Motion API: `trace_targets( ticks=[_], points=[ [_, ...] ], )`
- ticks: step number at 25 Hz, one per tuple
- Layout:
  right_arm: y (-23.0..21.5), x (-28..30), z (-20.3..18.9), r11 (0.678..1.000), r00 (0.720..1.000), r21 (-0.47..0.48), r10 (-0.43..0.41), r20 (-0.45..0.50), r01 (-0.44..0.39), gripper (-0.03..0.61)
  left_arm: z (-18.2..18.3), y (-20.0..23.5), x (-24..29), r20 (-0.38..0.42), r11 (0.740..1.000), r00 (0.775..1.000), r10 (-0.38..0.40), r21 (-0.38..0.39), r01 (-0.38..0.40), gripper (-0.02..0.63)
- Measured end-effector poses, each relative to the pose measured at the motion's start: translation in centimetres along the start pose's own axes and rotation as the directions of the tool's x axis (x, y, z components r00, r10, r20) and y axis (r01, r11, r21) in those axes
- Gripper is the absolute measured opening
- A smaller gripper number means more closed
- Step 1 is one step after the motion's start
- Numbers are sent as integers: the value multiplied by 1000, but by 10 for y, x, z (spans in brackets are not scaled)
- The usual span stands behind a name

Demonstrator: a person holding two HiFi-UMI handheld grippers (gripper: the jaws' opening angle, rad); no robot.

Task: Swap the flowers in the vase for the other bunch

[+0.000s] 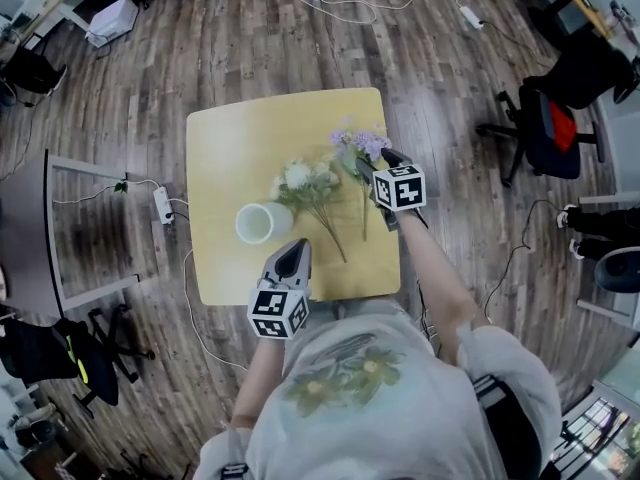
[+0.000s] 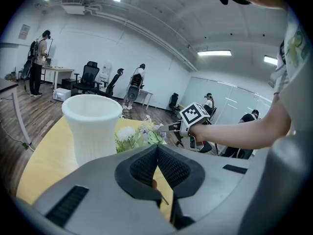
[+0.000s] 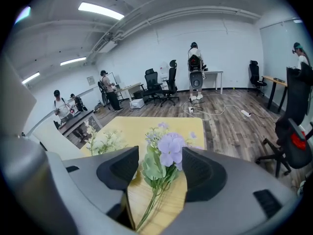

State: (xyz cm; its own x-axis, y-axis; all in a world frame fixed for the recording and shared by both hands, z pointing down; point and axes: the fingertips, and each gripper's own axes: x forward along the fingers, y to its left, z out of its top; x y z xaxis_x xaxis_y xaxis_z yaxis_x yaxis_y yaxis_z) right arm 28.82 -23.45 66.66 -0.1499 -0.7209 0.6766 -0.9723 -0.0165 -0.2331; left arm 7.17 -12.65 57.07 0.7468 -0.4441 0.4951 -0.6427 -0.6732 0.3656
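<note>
Straddling the purple bunch [image 3: 168, 151], the right tool [image 3: 159, 169] is held apart, the left tool [image 2: 157, 153] together; pickup is in hand, closure is required.

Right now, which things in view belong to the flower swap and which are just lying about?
Job: white vase, white flowers, purple flowers, right claw open around the purple flowers.
Lying about: power strip, office chair, white box.
</note>
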Motion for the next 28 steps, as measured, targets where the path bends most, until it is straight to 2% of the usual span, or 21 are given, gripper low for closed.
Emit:
trace_targets(
  ticks=[9, 13, 20, 25, 28],
  points=[
    [-20, 37, -14, 991, 995, 107, -73, -68, 80, 256, -10, 5, 16, -29, 1000, 1000, 0, -16, -1, 18],
    [-22, 53, -15, 989, 989, 93, -106, -102, 115, 256, -14, 8, 22, -40, 1000, 999, 6, -27, -7, 18],
    [-34, 83, -39, 985, 962, 57, -146, -232, 163, 256, -19, 16, 28, -50, 998, 999, 20, -54, -22, 18],
    [-40, 95, -48, 981, 956, 65, -163, -245, 184, 255, -20, 20, 32, -53, 997, 998, 27, -68, -31, 18],
    [-37, 99, -49, 982, 954, 39, -171, -245, 186, 255, -20, 24, 30, -54, 997, 998, 30, -69, -34, 18]
  ],
)
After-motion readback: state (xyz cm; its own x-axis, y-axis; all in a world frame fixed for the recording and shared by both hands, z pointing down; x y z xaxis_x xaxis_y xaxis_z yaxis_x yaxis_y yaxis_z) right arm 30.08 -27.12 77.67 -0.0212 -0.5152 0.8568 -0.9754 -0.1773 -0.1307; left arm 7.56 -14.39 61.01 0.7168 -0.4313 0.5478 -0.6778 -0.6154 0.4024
